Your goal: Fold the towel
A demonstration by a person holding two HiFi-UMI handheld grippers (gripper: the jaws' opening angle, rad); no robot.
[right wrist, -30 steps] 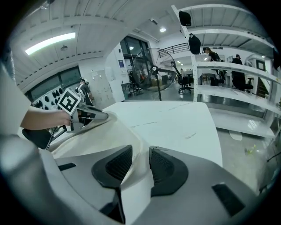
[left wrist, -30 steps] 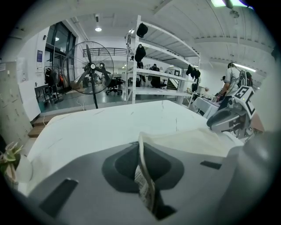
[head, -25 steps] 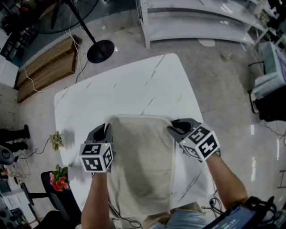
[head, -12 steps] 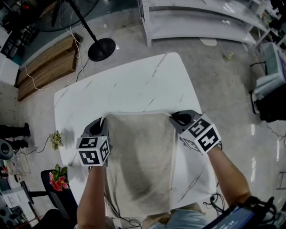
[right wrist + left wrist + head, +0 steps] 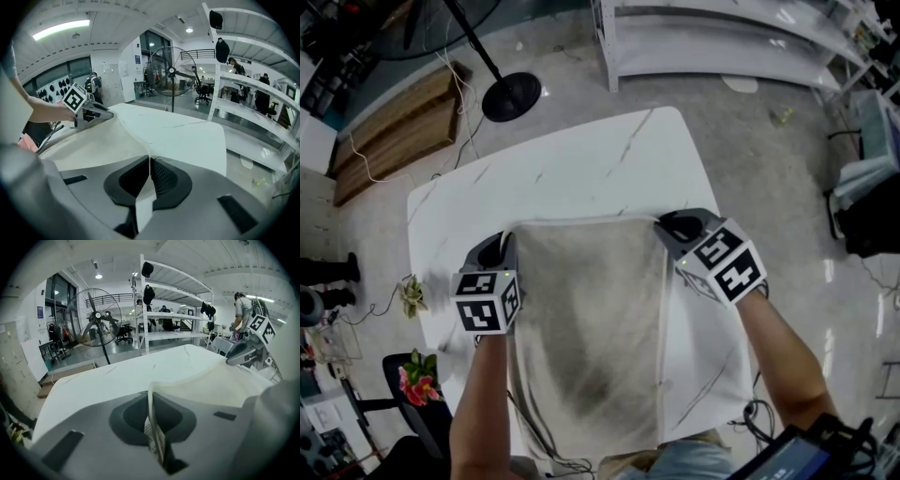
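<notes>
A beige towel [image 5: 591, 319] lies spread on the white marble table [image 5: 581, 159], its near end hanging over the front edge. My left gripper [image 5: 508, 242] is shut on the towel's far left corner, and the cloth edge shows pinched between its jaws in the left gripper view [image 5: 151, 397]. My right gripper [image 5: 667, 228] holds the far right corner. Its jaws have just been closing, and the towel edge is clamped between them [image 5: 150, 161]. The far hem runs taut between the two grippers. Each gripper view shows the other gripper across the towel [image 5: 243, 350] [image 5: 93, 112].
A standing fan's round base [image 5: 511, 97] sits on the floor beyond the table, next to a wooden pallet [image 5: 394, 131]. White shelving [image 5: 722, 47] stands at the back right. A chair with flowers [image 5: 420, 375] is at the table's left front.
Both grippers have moved away from me across the table, carrying the towel's far edge with them. The towel now lies longer and flatter.
</notes>
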